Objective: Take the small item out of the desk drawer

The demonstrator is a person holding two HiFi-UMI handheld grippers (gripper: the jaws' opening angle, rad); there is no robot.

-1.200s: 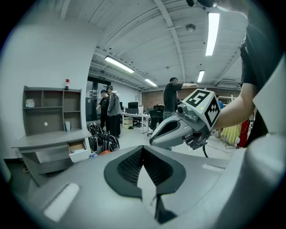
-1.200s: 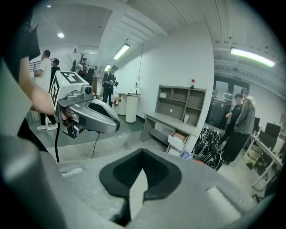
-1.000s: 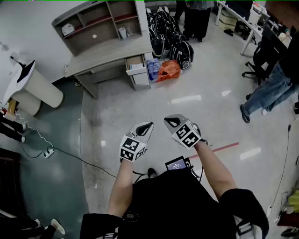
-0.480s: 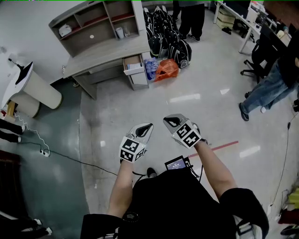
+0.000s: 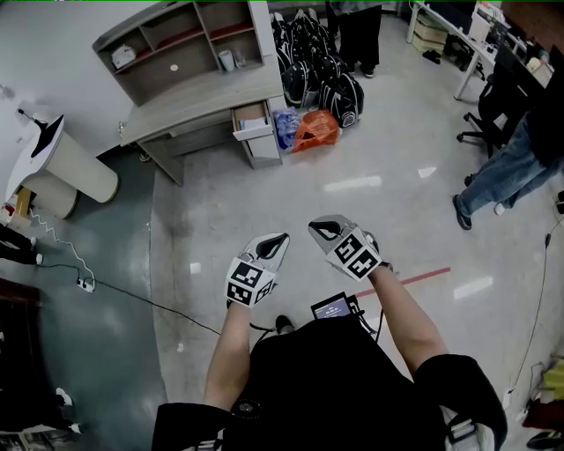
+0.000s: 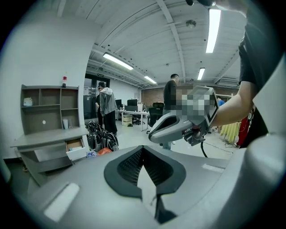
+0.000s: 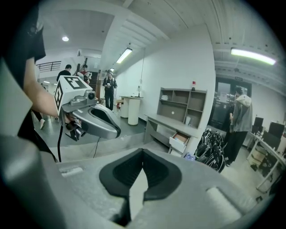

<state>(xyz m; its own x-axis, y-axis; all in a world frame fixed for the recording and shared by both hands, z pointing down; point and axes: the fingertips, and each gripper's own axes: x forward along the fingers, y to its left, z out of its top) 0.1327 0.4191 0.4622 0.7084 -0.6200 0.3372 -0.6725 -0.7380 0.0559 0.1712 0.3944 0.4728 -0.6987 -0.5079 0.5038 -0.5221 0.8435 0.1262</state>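
A grey desk [image 5: 207,101] with a shelf unit on top stands far ahead of me, across the floor. Its drawer [image 5: 251,121] is pulled out on the right side; the contents are too small to make out. Both grippers are held side by side at waist height, well short of the desk. My left gripper [image 5: 277,240] is shut and empty, its pads [image 6: 134,163] meeting. My right gripper [image 5: 321,230] is shut too, with nothing between its pads [image 7: 154,167]. The open drawer [image 7: 180,139] also shows in the right gripper view and, as the drawer [image 6: 76,150], in the left one.
Black backpacks [image 5: 319,72] and an orange bag [image 5: 316,130] lie right of the desk. A white round stand [image 5: 66,169] is left of it. A cable and power strip [image 5: 85,284] cross the floor. People [image 5: 357,26] stand behind; an office chair [image 5: 493,106] is at right.
Both grippers keep the same pose and stay shut. The head view has shifted only slightly, and people at the edges have moved a little.
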